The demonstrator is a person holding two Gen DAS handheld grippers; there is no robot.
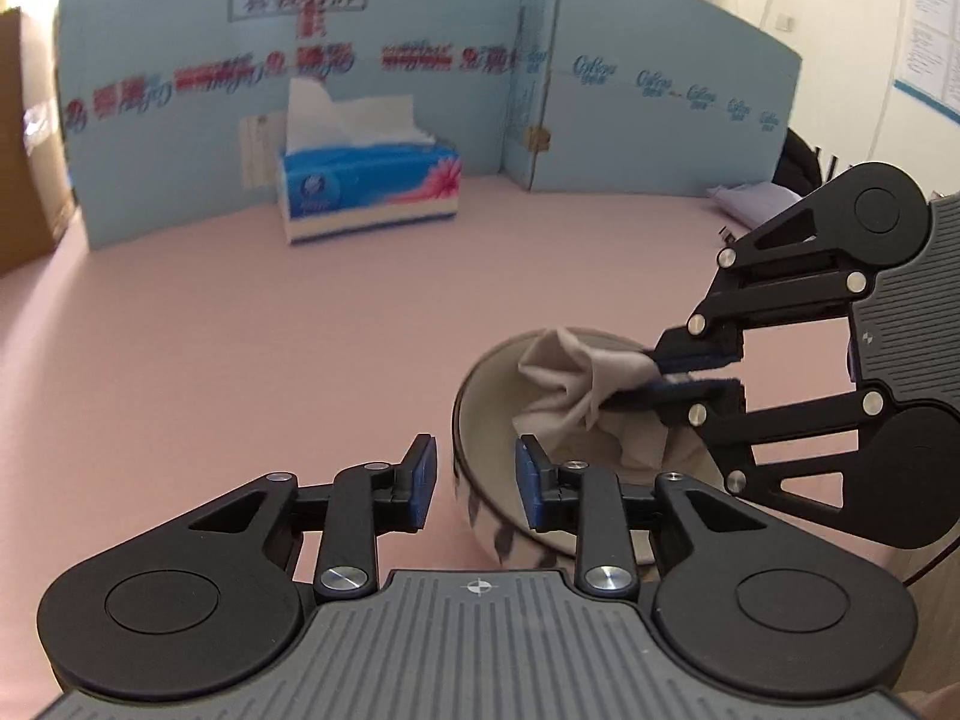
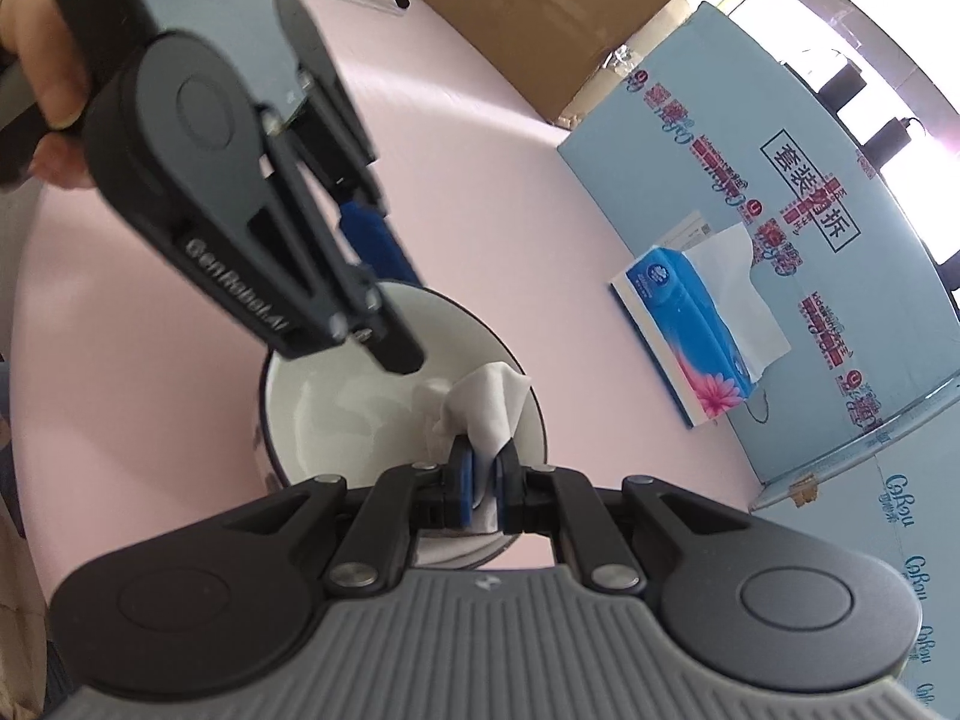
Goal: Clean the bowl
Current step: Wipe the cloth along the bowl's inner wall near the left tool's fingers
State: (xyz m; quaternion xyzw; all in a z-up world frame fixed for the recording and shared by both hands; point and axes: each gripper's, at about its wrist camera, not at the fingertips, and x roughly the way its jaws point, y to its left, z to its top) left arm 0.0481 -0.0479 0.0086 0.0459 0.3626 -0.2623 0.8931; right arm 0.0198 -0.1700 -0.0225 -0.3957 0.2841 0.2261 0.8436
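Bowl (image 1: 480,516) sits upright on the pink tabletop (image 1: 240,360), mouth facing straight up. It's round, so no long axis to speak of. White inside, dark rim, dark pattern on the outer wall. In the left wrist view it's in the near right part of the table; the near wall is motion-blurred.

Tissue (image 2: 486,396) is a crumpled wad inside the bowl, on the side toward the right gripper (image 2: 485,480), bunched part sticking up around rim height. Right gripper jaws are clamped on the tissue, blue pads pressing it from both sides. It reaches into the bowl from the right in the left wrist view.

Left gripper (image 1: 474,480) straddles the bowl's near rim: one finger outside the wall, the other inside. Jaws are parted, with a visible gap between the outside pad and the wall. The inside pad looks close to the wall; contact there is unclear through the blur. A hand (image 2: 48,90) holds that gripper's handle, seen top left in the right wrist view.

Further out: blue tissue box (image 1: 369,186), one sheet poking out of the top, stands on the far side of the table, well apart from the bowl. Behind it, a light blue printed cardboard screen (image 1: 180,138) stands upright. A brown cardboard box (image 2: 540,24) sits beyond the end of the screen.
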